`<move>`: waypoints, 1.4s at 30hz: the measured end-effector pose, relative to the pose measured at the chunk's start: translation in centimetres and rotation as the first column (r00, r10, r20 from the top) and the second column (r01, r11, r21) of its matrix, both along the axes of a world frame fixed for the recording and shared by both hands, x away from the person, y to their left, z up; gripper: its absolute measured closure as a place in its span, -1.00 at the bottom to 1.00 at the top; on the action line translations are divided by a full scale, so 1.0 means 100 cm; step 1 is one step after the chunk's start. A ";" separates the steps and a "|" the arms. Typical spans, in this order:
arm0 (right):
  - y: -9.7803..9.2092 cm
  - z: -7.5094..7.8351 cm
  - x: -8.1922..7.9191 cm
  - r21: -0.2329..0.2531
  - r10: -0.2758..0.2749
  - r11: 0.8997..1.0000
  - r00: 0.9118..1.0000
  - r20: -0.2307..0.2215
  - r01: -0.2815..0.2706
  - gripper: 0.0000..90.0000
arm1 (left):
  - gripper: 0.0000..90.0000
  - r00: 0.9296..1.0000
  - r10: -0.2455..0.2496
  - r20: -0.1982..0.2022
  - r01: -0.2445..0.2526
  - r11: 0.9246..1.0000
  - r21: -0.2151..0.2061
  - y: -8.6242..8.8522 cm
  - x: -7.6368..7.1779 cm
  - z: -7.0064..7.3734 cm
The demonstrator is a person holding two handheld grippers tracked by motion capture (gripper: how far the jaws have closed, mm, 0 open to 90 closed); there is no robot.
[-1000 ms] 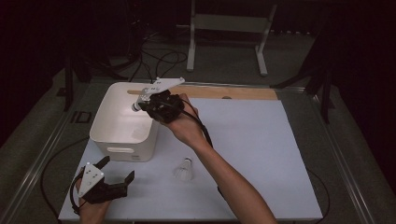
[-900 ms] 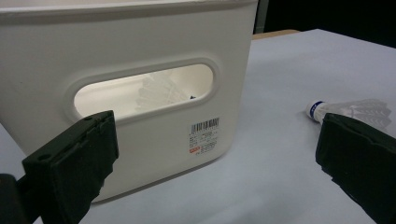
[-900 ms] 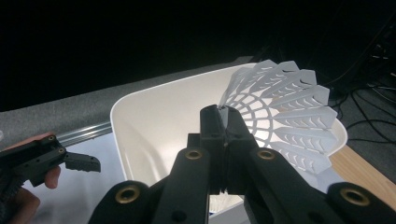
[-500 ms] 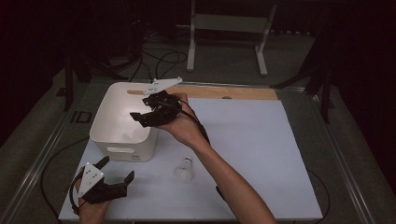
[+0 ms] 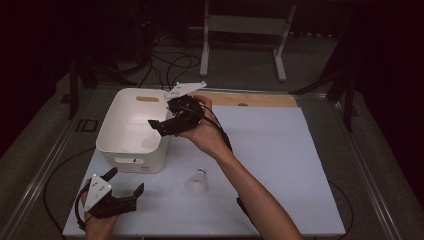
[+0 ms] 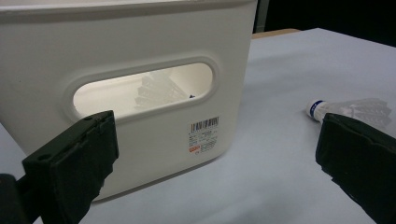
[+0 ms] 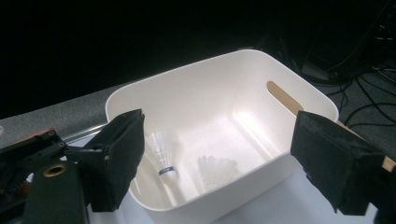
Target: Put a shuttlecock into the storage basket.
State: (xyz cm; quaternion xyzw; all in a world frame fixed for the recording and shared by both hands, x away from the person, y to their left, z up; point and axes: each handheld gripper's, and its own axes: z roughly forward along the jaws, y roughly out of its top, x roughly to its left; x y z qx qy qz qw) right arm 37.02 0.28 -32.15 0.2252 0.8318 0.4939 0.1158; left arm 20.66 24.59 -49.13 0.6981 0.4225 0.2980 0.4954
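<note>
— On the table, what's the biggest thing you've got?

— I see the white bin at the left rear of the mat. It stands upright, with a slot handle in each end wall. My left gripper view looks straight at one of those walls, barcode sticker below the slot.

— And your grippers?

— My right gripper hangs over the bin's right rim, tipped down toward the inside, jaws spread wide and holding nothing. Through its own camera I look between those jaws into the bin. My left gripper sits low at the front left corner of the mat, just in front of the bin, jaws also wide apart and empty.

— Where are the shuttlecocks?

— I count two in the bin from the right gripper view. One shuttlecock lies near the left wall, cork end with a blue band toward me. The second lies beside it near the middle of the floor, feathers up; I can't make out its cork. The third one lies on its side on the mat, outside the bin, just off its front right corner. In my left gripper view it shows past the right jaw, blue-banded cork pointing at the bin.
</note>
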 end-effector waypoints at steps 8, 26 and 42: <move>-0.008 -0.003 0.002 -0.003 -0.021 1.000 1.000 0.002 0.021 -0.74 | -1.00 1.000 -0.002 0.000 0.002 1.000 0.003 0.000 0.000 0.000; -0.033 -0.014 0.004 0.004 -0.066 0.998 0.998 -0.008 0.066 -0.80 | -1.00 1.000 -0.003 0.000 0.003 1.000 0.002 -0.001 0.001 0.000; -0.056 -0.024 0.003 0.006 -0.101 0.995 0.995 -0.012 0.101 -0.80 | -1.00 1.000 -0.004 0.000 0.004 1.000 0.004 -0.001 0.001 0.000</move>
